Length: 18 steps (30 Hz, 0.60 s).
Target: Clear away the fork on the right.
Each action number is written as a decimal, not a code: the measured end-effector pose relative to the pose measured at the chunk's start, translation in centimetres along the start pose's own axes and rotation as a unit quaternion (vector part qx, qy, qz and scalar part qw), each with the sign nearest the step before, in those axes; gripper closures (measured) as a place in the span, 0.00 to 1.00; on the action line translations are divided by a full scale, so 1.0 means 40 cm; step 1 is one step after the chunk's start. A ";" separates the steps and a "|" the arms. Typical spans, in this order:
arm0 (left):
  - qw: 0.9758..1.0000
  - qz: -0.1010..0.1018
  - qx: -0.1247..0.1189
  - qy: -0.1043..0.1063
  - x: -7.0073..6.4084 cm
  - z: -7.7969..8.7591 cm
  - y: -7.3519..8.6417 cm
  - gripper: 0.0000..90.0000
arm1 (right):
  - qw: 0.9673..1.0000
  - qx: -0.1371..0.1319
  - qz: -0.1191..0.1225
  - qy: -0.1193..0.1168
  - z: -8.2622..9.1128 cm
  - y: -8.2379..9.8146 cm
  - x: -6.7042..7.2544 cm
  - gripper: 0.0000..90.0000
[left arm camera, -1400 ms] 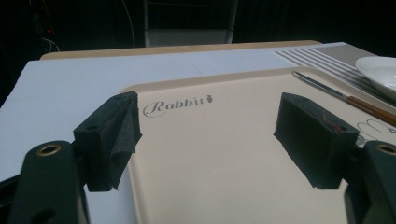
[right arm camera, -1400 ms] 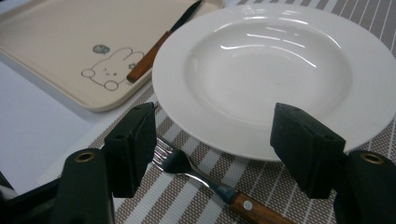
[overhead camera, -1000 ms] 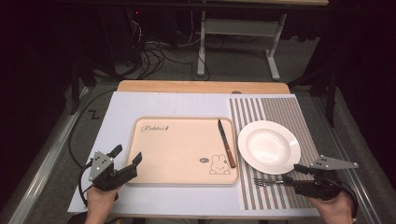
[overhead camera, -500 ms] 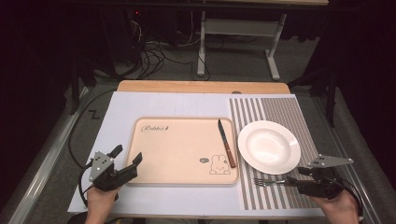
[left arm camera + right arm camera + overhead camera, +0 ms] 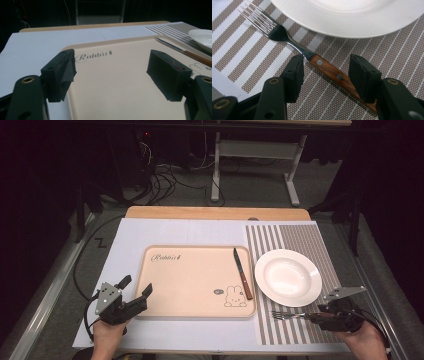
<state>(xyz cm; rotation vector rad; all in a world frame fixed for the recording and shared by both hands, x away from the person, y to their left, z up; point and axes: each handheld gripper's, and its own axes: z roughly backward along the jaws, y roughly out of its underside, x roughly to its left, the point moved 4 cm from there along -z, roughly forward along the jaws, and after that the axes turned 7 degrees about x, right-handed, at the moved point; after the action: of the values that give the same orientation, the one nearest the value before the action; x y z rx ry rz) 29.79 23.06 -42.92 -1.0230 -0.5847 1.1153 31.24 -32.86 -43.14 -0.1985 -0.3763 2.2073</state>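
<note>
Since one second ago, the right gripper (image 5: 314,316) has come a little lower and nearer to the person, at the near right part of the table; the left gripper (image 5: 134,288) and all things on the table have stayed where they were.

Nearest to the person, the right gripper is low over the striped placemat (image 5: 295,240). In the right gripper view its jaws are spread, one on each side of the wooden handle of the fork (image 5: 312,56), and they are not closed on it; if a pad touches the wood, I cannot tell. The fork lies flat on the striped placemat, just beside the near rim of the white plate (image 5: 287,277), with its tines pointing toward the tray.

On the near left, the left gripper is held by the left hand (image 5: 106,336) at the near left corner of the beige tray (image 5: 192,275). Its jaws are wide apart and hold nothing; in the left gripper view they stand over the tray's near edge.

Farther, the tray lies on a white sheet (image 5: 170,232). It carries the word "Rabbit" and a small rabbit drawing. A knife (image 5: 242,273) with a wooden handle lies inside the tray along its right side, blade pointing away. The plate rests on the placemat, right of the tray.

Beyond the table, cables (image 5: 162,172) lie on the floor.
</note>
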 end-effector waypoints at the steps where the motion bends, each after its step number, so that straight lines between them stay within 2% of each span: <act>1: 1.000 0.000 0.000 0.000 0.000 0.000 0.000 0.26 | 1.000 0.000 0.000 0.000 0.000 0.000 0.000 0.54; 10: 1.000 0.000 0.001 0.000 0.000 -0.001 0.000 0.26 | 1.000 0.029 0.008 0.002 -0.021 -0.006 -0.010 0.53; 18: 1.000 -0.001 0.002 0.001 -0.001 -0.001 0.000 0.26 | 0.999 0.040 0.019 0.006 -0.028 -0.008 -0.005 0.52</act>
<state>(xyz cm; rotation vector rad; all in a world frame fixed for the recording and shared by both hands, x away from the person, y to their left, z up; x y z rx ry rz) 29.81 23.03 -42.95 -1.0209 -0.5818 1.1139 31.91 -32.62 -44.09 -0.1762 -0.2804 2.2522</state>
